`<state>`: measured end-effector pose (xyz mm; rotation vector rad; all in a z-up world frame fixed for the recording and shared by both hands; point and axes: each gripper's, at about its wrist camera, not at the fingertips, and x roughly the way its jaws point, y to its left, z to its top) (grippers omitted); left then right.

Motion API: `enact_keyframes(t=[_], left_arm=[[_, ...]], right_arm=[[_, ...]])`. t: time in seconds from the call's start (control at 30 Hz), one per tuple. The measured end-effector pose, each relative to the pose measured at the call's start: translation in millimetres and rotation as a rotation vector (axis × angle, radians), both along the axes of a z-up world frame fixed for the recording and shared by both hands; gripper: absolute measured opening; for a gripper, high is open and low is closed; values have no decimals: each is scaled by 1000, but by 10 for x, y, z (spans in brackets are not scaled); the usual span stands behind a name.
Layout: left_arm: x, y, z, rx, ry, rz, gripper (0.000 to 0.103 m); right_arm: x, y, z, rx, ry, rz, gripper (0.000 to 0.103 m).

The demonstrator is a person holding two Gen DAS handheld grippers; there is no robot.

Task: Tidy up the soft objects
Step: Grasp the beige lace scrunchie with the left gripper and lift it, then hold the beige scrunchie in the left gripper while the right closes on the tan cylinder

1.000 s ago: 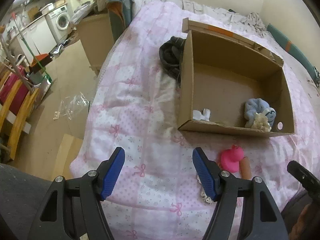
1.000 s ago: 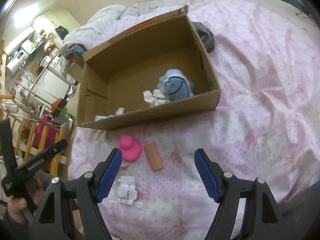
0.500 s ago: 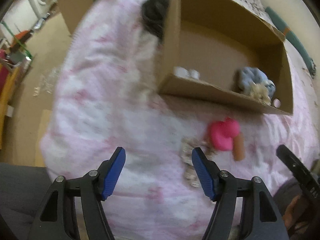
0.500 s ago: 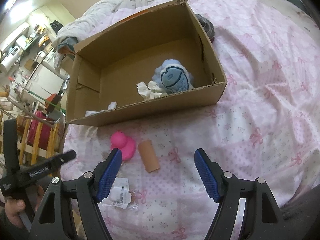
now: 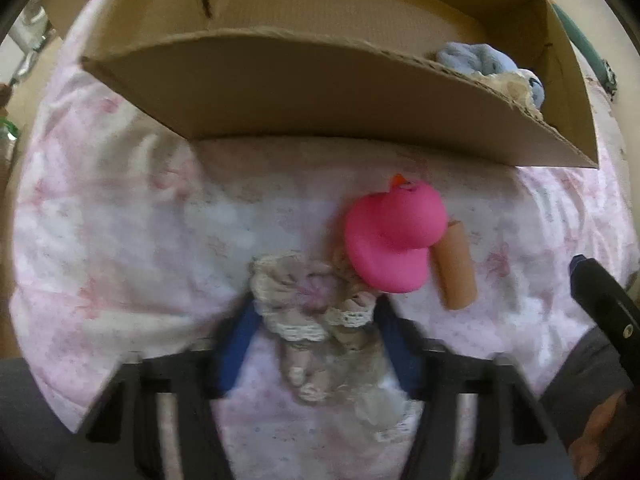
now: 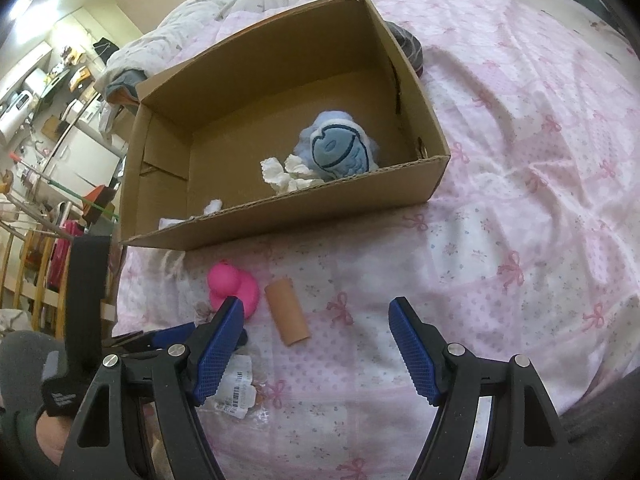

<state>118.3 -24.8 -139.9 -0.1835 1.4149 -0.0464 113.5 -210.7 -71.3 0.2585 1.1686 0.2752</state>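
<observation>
Two blue fingers bracket the lace bundle

Left gripper is the nearer one: its fingers stand spread on either side of the small lace-trimmed bundle, not yet closed on it; motion blur hides whether they touch. The bundle lies on the bed near its front edge, its long axis running back toward the camera, touching the pink duck, with the cardboard box beyond. Right gripper hovers wide open and empty, off to the side of the tan tube.

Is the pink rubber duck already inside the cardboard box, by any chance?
No, the pink duck lies on the bedspread in front of the cardboard box.
</observation>
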Motion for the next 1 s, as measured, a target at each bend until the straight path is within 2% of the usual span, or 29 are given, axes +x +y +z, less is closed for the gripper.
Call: enact_keyframes(t=[0.03,0.07,0.13,0.27,0.33,0.43,0.53,0.63,0.67,0.7,0.73,0.77,1.0], left_arm=[[1,21,-2,-4,1,-2,21],[4,60,-6,-19,8,4,16],[0,141,11,-41,14,24,14],[-81,330,210,1,10,48,14],[-127,412,383,14,-17,51,14],[-193,526,683,43,-55,31,14],[-205,589,862,63,-79,21,14],[-254,619,863,69,-100,25,14],[-261,629,832,80,-106,26,14],[-298,537,828,96,-109,34,14],[-293,514,762,105,-104,45,14],[-277,520,719,109,-99,54,14],[-230,487,722,141,-138,61,14]], right_arm=[[5,-2,-4,0,1,-1,79],[12,-2,-6,1,2,-2,79],[25,-5,-9,2,3,-3,79],[46,-3,-18,-6,8,1,79],[69,-12,-14,-32,4,-5,79],[116,-27,-60,-14,28,-6,79],[169,72,-122,-46,46,32,79],[203,262,-184,-91,54,106,79],[207,330,-213,-114,54,134,76],[209,393,-234,-134,52,158,71],[209,456,-261,-154,53,180,59],[209,512,-299,-169,56,199,52],[167,721,-483,-201,75,266,52]])
